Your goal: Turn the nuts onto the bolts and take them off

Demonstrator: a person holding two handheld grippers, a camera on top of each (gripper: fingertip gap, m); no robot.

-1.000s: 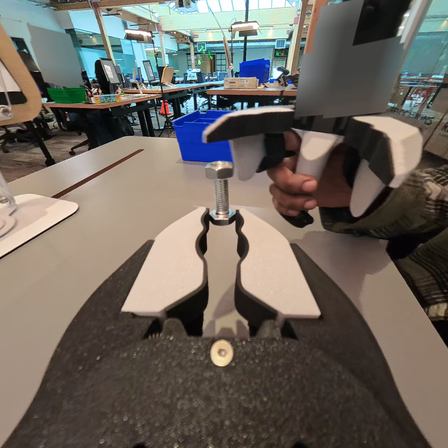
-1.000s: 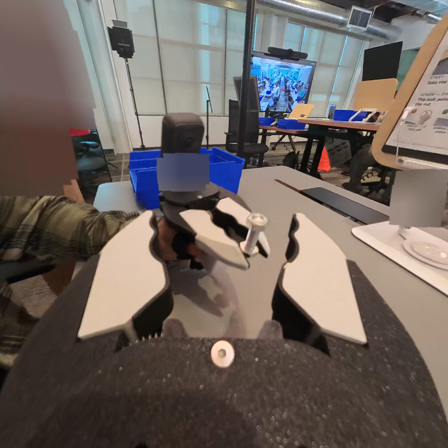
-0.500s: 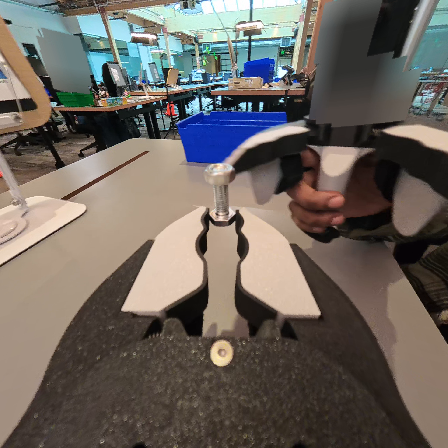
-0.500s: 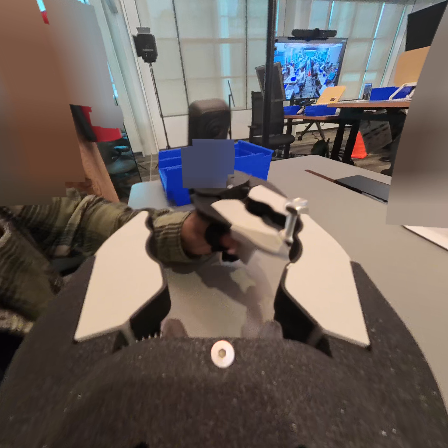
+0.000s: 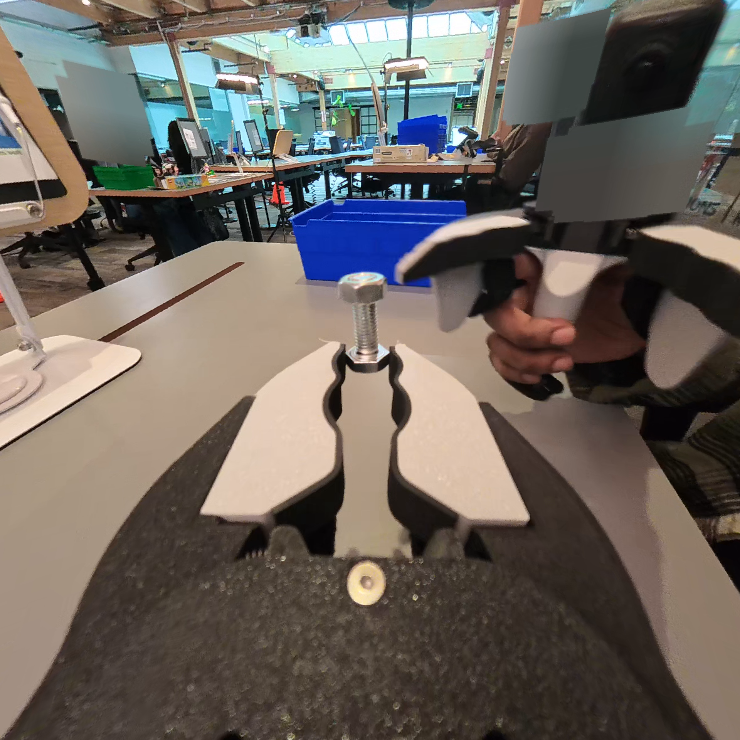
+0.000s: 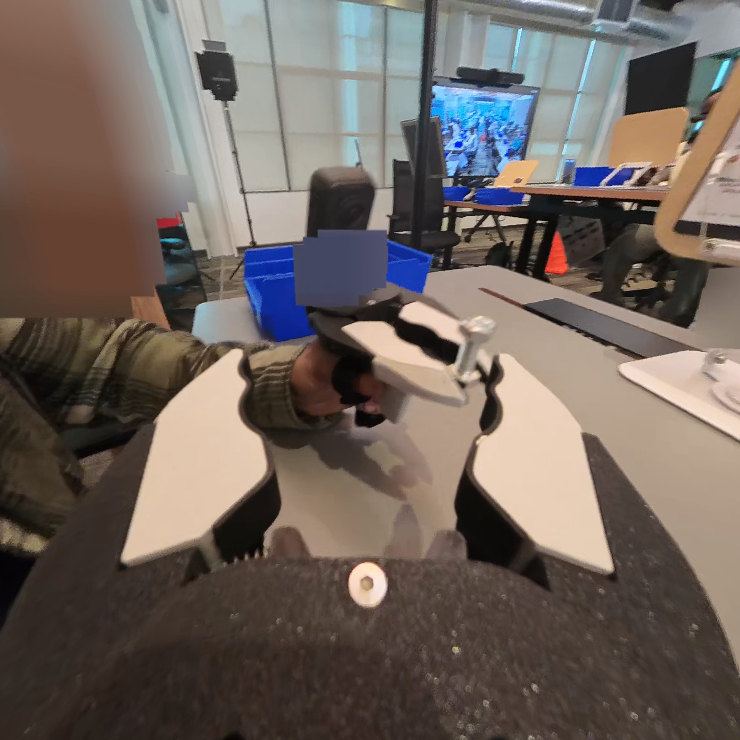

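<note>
Open office: desks (image 5: 416,168), tall windows (image 6: 320,120)

Left claw (image 5: 366,352) pinching nut (image 5: 366,357), bolt (image 5: 363,308) upright, right claw (image 5: 560,276) beside

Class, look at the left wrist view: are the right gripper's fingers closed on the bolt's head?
No: the right gripper is open beside the bolt, whose head stands free.

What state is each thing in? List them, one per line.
left gripper: shut on the nut, held above the table.
nut: threaded low on the bolt.
bolt: upright, head on top, free of the other gripper.
right gripper: open, empty, beside the bolt.
blue bin: resting on the table.
</note>
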